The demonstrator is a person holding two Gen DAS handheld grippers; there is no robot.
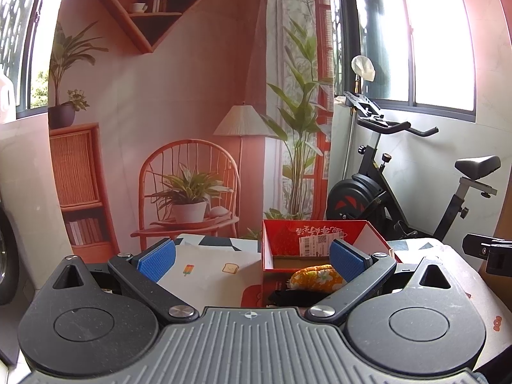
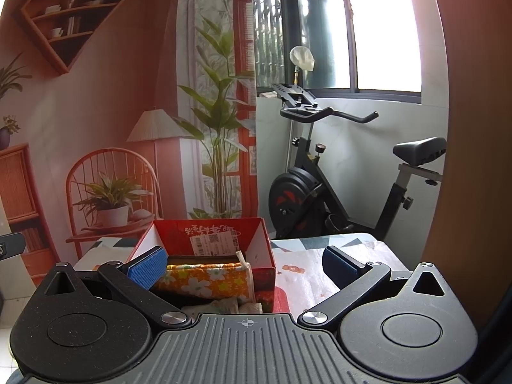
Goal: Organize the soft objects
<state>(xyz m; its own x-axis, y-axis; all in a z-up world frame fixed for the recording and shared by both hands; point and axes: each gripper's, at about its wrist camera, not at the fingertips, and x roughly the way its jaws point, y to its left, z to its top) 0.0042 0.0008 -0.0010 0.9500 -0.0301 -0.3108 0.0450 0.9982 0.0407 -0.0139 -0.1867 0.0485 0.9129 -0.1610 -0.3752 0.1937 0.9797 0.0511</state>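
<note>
Patterned tablecloth (image 2: 320,256): red box (image 2: 262,246) holds floral pad (image 2: 204,280), maybe more.

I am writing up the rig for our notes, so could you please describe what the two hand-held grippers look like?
Both look alike. The left hand-held gripper and the right hand-held gripper each have two black angled fingers with blue textured pads, silver pivot bolts, round black housings either side, and a grey ribbed body marked with a small crosshair. No cables or sleeves show.

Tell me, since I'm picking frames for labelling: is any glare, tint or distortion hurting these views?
Left wrist view: windows blown out white, straight edges bowed by the fisheye, red box sharp. Right wrist view: window also overexposed, a reddish cast over the wall backdrop, flowered cloth clearly in focus.
</note>
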